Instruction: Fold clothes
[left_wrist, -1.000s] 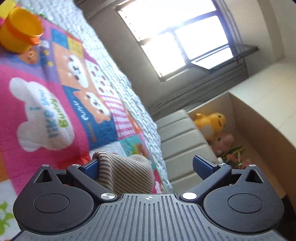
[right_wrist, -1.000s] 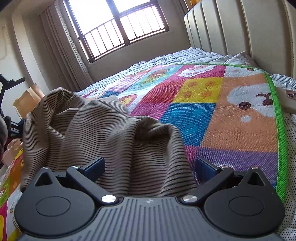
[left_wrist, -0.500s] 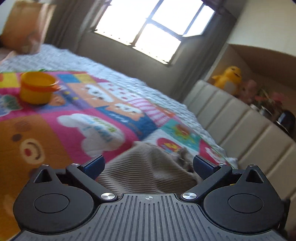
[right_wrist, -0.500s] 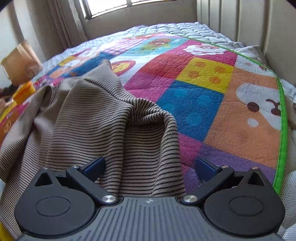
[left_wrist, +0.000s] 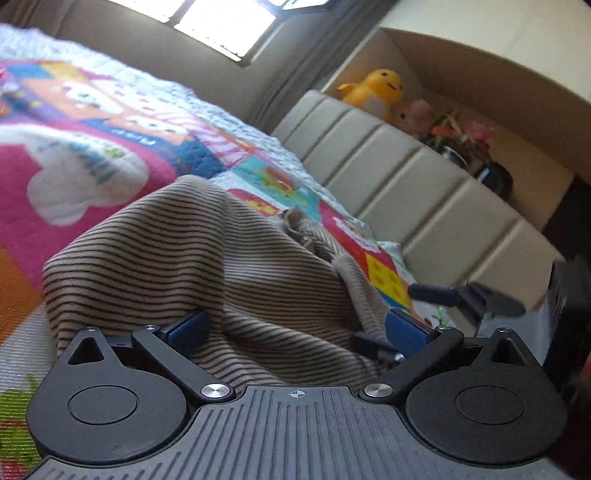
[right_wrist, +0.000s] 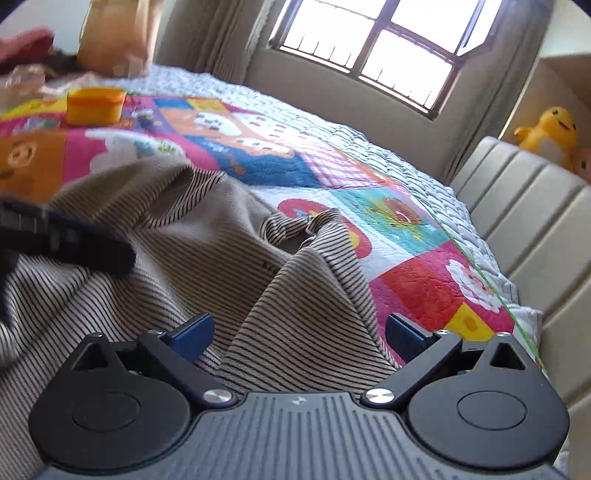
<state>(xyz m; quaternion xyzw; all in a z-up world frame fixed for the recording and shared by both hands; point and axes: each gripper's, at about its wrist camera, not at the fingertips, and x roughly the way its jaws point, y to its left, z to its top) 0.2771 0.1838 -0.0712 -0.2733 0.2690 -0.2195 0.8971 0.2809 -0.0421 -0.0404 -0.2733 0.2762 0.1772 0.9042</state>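
Both the left gripper (left_wrist: 295, 332) and right gripper (right_wrist: 299, 332) hang spread wide, grasping nothing, over the rumpled striped shirt (right_wrist: 295, 280) on the patchwork quilt (right_wrist: 406, 236).

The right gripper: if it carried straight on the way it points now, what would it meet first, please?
Most likely the striped garment: the right gripper is open, with the cloth bunched between its fingers and rising directly ahead. Depth is hard to judge here.

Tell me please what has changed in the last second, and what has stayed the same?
Both views swung round over the bed. The left gripper levelled and closed in on the striped garment, which now fills its foreground. The right gripper turned toward the window, bringing the orange cup and the left gripper into its view. Unchanged: both grippers open with the garment between their fingers, the garment bunched on the colourful quilt.
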